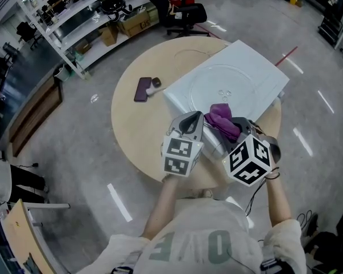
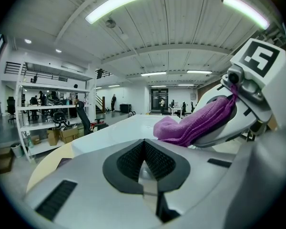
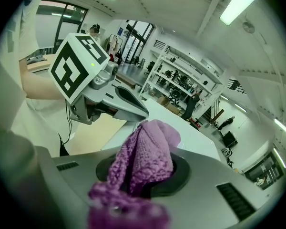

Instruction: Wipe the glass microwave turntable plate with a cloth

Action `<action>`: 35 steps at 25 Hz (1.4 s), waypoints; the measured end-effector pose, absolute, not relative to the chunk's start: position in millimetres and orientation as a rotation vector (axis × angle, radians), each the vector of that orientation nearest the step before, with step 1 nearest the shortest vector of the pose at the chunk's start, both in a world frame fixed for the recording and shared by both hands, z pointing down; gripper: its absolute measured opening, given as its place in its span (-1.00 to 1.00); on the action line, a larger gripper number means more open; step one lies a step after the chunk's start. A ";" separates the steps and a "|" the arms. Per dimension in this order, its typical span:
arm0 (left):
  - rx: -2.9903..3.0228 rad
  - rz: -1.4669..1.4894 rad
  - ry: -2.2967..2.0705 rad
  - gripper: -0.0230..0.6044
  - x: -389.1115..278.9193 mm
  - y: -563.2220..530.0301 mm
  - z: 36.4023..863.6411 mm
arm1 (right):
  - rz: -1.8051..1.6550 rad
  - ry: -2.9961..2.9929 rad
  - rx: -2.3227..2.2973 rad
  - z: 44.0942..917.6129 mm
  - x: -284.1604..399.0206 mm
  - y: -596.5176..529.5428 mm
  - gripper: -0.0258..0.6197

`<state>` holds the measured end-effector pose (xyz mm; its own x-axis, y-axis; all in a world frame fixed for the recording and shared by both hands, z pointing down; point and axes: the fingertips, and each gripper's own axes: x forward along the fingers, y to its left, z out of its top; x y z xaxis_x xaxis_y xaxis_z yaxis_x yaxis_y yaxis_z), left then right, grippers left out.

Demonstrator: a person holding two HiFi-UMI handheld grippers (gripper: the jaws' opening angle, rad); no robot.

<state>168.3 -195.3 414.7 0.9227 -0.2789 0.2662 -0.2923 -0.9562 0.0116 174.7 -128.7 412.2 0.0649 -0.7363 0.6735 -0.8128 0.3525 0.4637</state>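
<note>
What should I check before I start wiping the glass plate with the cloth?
1. Cloth gripped: ok, right claw is shut on it.
2. Left claw free: ok, jaws together, nothing between them.
3. Glass plate flat on the white board: ok.
4. Cloth touching the plate: cannot tell from any view.
5. Phone out of the way: ok, it lies on the table, apart from the board.

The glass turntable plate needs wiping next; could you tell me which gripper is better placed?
Right. The right gripper is shut on the purple cloth, at the near edge of the glass plate. The left gripper is shut, with nothing between its jaws.
</note>
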 end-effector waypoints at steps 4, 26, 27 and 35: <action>3.031 0.410 -0.443 -0.92 168.4 -194.4 414.9 | 0.093 -1.680 1.455 398.5 190.9 -137.5 -0.77; 3.032 0.396 -0.481 -0.92 168.0 -200.3 416.9 | 0.321 -1.574 1.745 405.2 339.3 -239.7 -0.77; 3.030 0.398 -0.484 -0.92 167.3 -200.2 417.5 | 0.323 -1.577 1.734 406.2 334.3 -235.1 -0.77; 3.032 0.412 -0.484 -0.92 167.5 -200.6 419.4 | 0.272 -1.604 1.591 409.7 280.4 -180.4 -0.77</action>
